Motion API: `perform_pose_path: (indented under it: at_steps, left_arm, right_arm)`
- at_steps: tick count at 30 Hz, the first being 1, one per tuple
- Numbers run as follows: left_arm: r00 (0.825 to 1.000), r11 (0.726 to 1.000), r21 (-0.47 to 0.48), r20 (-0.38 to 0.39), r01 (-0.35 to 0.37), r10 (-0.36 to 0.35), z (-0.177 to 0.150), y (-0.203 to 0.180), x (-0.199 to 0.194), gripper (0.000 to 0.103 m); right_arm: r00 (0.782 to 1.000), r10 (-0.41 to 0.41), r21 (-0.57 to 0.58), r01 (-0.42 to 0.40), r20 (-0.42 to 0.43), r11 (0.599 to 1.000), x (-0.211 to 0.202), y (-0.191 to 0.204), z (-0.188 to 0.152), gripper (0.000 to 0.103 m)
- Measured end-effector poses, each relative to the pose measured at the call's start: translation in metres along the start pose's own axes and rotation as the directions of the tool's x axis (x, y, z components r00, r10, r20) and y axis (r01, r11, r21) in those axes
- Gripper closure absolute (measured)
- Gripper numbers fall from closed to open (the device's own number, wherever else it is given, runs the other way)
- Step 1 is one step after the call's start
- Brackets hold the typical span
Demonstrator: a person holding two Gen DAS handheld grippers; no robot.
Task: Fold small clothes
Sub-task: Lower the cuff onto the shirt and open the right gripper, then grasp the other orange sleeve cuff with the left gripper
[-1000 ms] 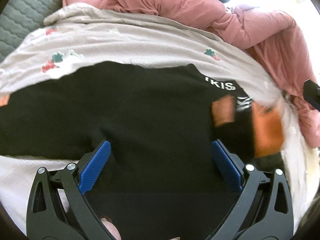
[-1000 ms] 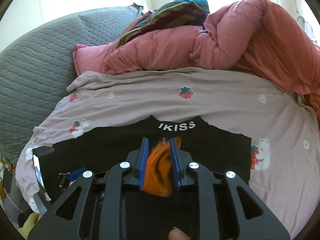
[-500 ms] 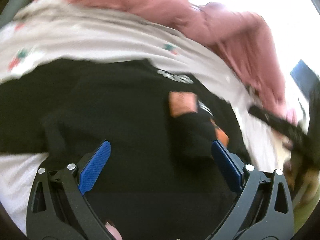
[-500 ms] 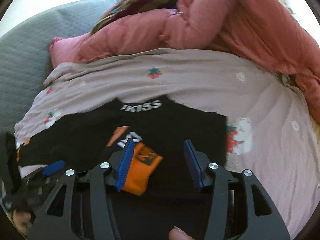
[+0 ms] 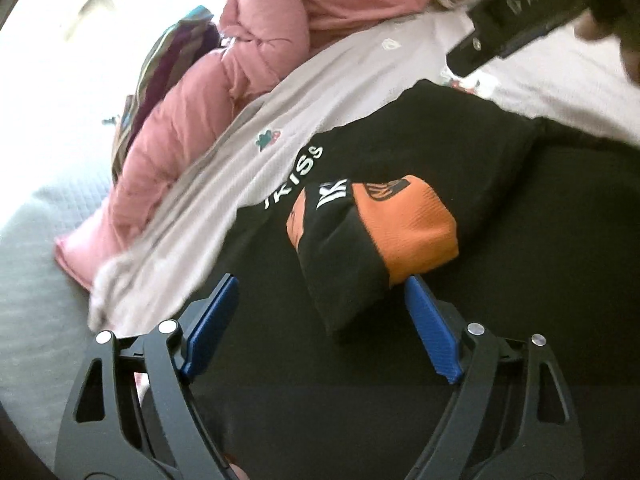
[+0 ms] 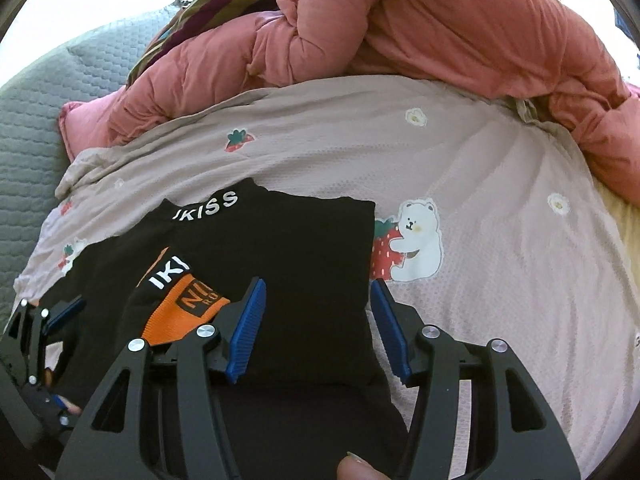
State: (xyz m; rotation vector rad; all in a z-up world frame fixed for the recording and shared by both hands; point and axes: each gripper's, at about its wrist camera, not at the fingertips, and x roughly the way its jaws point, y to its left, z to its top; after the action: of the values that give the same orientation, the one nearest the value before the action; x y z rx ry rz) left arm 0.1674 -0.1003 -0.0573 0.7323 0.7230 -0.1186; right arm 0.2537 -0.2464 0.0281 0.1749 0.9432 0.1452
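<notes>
A bed is being used as the work surface, and it is being covered by a pale sheet (image 6: 500, 208) printed with strawberries and bears, with a pink quilt (image 6: 440, 28) being left bunched along the far side and a grey quilted cover (image 6: 36, 92) showing at the far left. On the near left part of the sheet a black garment (image 6: 304, 264) is being kept flat, its far edge lettered in white, and its right side is lying in a straight line, so one fold is judged to be in place there. On top of it, toward the near left, a smaller black and orange piece (image 5: 372, 236) is lying doubled over itself; whether it is a sleeve of the garment or a separate item cannot be told. The left gripper (image 5: 320, 320) is being held just near this piece with its jaws closing, and the piece is lying at their mouth without being pressed by the pads. The right gripper (image 6: 316, 324) is being held over the right edge of the black garment with its jaws opening, and nothing is being clamped. The folding is judged to be partly done: the lower portion and the final squaring are being left.
</notes>
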Motion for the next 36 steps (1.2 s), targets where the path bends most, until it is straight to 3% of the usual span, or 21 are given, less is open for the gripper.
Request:
perform_pose_path:
  at_steps: [1, 5, 6, 8, 10, 11, 12, 13, 15, 17, 19, 21, 24, 27, 30, 31, 33, 34, 36]
  left_arm:
    - [1.000, 1.000, 0.012, -0.006, -0.009, 0.009, 0.003, -0.002, 0.005, 0.028]
    - [0.997, 0.992, -0.092, 0.014, 0.082, -0.081, 0.009, 0.012, 0.017, 0.070]
    - [0.993, 0.979, -0.167, 0.031, 0.121, -0.118, 0.008, 0.021, 0.017, 0.077]
    - [0.977, 0.920, -0.329, 0.062, 0.215, -0.206, 0.004, 0.042, 0.019, 0.086]
    - [0.940, 0.772, -0.540, 0.126, 0.334, -0.318, -0.013, 0.077, 0.025, 0.088]
    - [0.930, 0.722, -0.593, 0.150, 0.357, -0.337, -0.019, 0.087, 0.026, 0.088]
    - [0.916, 0.643, -0.663, 0.184, 0.384, -0.356, -0.031, 0.102, 0.029, 0.088]
    - [0.907, 0.585, -0.707, 0.207, 0.399, -0.368, -0.040, 0.111, 0.029, 0.088]
    - [0.892, 0.480, -0.773, 0.241, 0.415, -0.382, -0.059, 0.126, 0.032, 0.085]
    - [0.884, 0.416, -0.807, 0.258, 0.419, -0.390, -0.076, 0.135, 0.032, 0.076]
    - [0.890, 0.398, -0.822, 0.259, 0.407, -0.375, -0.084, 0.137, 0.031, 0.070]
    - [0.893, 0.380, -0.834, 0.262, 0.401, -0.367, -0.093, 0.141, 0.030, 0.056]
    - [0.876, 0.321, -0.849, 0.287, 0.421, -0.388, -0.103, 0.146, 0.039, 0.047]
    - [0.864, 0.309, -0.846, 0.296, 0.435, -0.406, -0.103, 0.144, 0.041, 0.039]
    - [0.859, 0.295, -0.846, 0.308, 0.444, -0.409, -0.101, 0.143, 0.041, 0.038]
    - [0.864, 0.299, -0.851, 0.295, 0.432, -0.408, -0.101, 0.144, 0.043, 0.041]
    - [0.887, 0.337, -0.857, 0.249, 0.389, -0.388, -0.098, 0.143, 0.046, 0.087]
    - [0.894, 0.349, -0.856, 0.244, 0.381, -0.377, -0.098, 0.144, 0.045, 0.097]
    - [0.897, 0.349, -0.854, 0.260, 0.386, -0.357, -0.101, 0.150, 0.041, 0.098]
  right_arm:
    - [1.000, 0.001, 0.002, -0.001, 0.000, 1.000, 0.000, -0.001, 0.000, 0.050]
    - [1.000, 0.011, 0.009, -0.011, 0.003, 1.000, -0.003, -0.003, -0.001, 0.050]
    - [1.000, 0.010, 0.009, -0.010, 0.005, 1.000, -0.003, -0.004, -0.001, 0.050]
    - [1.000, 0.009, 0.013, -0.009, 0.006, 1.000, -0.003, -0.004, -0.001, 0.050]
    - [1.000, 0.006, 0.015, -0.006, 0.006, 1.000, -0.003, -0.004, -0.001, 0.050]
    - [1.000, 0.005, 0.013, -0.006, 0.006, 1.000, -0.003, -0.004, -0.001, 0.050]
    - [1.000, 0.006, 0.009, -0.006, 0.005, 1.000, -0.002, -0.003, -0.001, 0.050]
    - [1.000, 0.006, 0.004, -0.006, 0.004, 1.000, -0.002, -0.001, -0.001, 0.050]
    - [1.000, 0.006, -0.006, -0.006, 0.000, 1.000, 0.000, 0.002, -0.002, 0.050]
    - [1.000, 0.005, -0.017, -0.005, -0.005, 1.000, 0.002, 0.007, -0.003, 0.050]
    - [1.000, 0.002, -0.029, -0.003, -0.009, 1.000, 0.003, 0.011, -0.004, 0.050]
    - [1.000, 0.000, -0.044, 0.000, -0.015, 0.999, 0.005, 0.016, -0.005, 0.050]
    - [1.000, -0.009, -0.065, 0.008, -0.020, 0.998, 0.008, 0.022, -0.006, 0.050]
    - [1.000, -0.009, -0.068, 0.008, -0.024, 0.998, 0.009, 0.024, -0.007, 0.050]
    - [1.000, -0.012, -0.076, 0.010, -0.028, 0.997, 0.011, 0.025, -0.008, 0.050]
    - [0.999, -0.012, -0.078, 0.010, -0.030, 0.997, 0.011, 0.026, -0.008, 0.050]
    - [0.999, -0.016, -0.079, 0.013, -0.029, 0.997, 0.012, 0.026, -0.007, 0.050]
    - [0.999, -0.016, -0.082, 0.014, -0.028, 0.997, 0.012, 0.026, -0.007, 0.050]
    - [0.999, -0.022, -0.089, 0.020, -0.026, 0.996, 0.012, 0.027, -0.007, 0.050]
